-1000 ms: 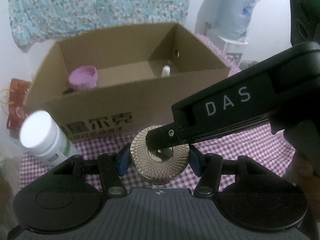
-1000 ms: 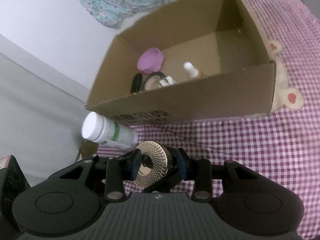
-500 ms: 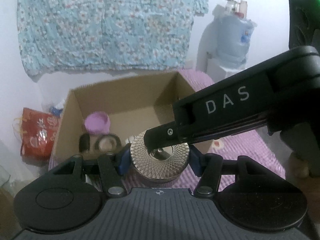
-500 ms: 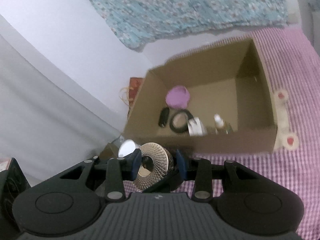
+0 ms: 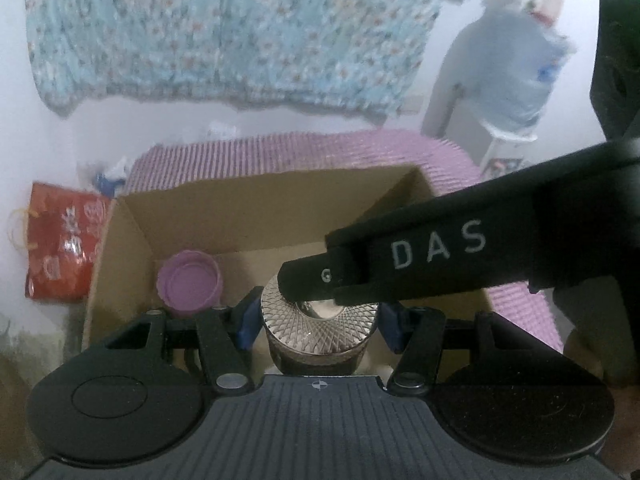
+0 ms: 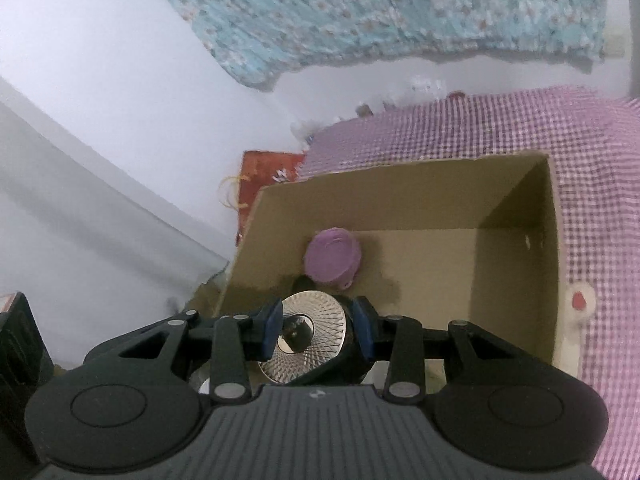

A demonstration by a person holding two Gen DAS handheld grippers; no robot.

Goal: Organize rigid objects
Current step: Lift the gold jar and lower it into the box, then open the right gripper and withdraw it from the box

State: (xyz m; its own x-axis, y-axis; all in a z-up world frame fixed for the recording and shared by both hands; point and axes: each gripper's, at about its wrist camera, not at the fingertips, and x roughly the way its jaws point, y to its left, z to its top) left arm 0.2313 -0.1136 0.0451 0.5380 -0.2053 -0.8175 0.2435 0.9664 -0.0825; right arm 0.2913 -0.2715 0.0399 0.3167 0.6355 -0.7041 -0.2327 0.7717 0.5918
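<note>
A round jar with a shiny gold patterned lid (image 5: 320,322) sits between the blue pads of my left gripper (image 5: 318,320), which is shut on its sides. My right gripper (image 6: 318,330) is shut on the same jar's lid (image 6: 308,344), and its finger crosses the left wrist view from the right. Both hold the jar above the open cardboard box (image 5: 256,204), near its left front. A purple lidded jar (image 5: 189,283) lies inside the box at the left; it also shows in the right wrist view (image 6: 332,258).
The box (image 6: 512,200) stands on a purple checked cloth (image 6: 592,168). A red bag (image 5: 60,240) lies left of the box. A floral cloth (image 5: 224,32) hangs on the wall behind. A water bottle dispenser (image 5: 512,76) stands at the back right.
Both grippers have carried the jar up from the cloth in front of the box and forward over its open top. The white bottle at the left has left both views.
</note>
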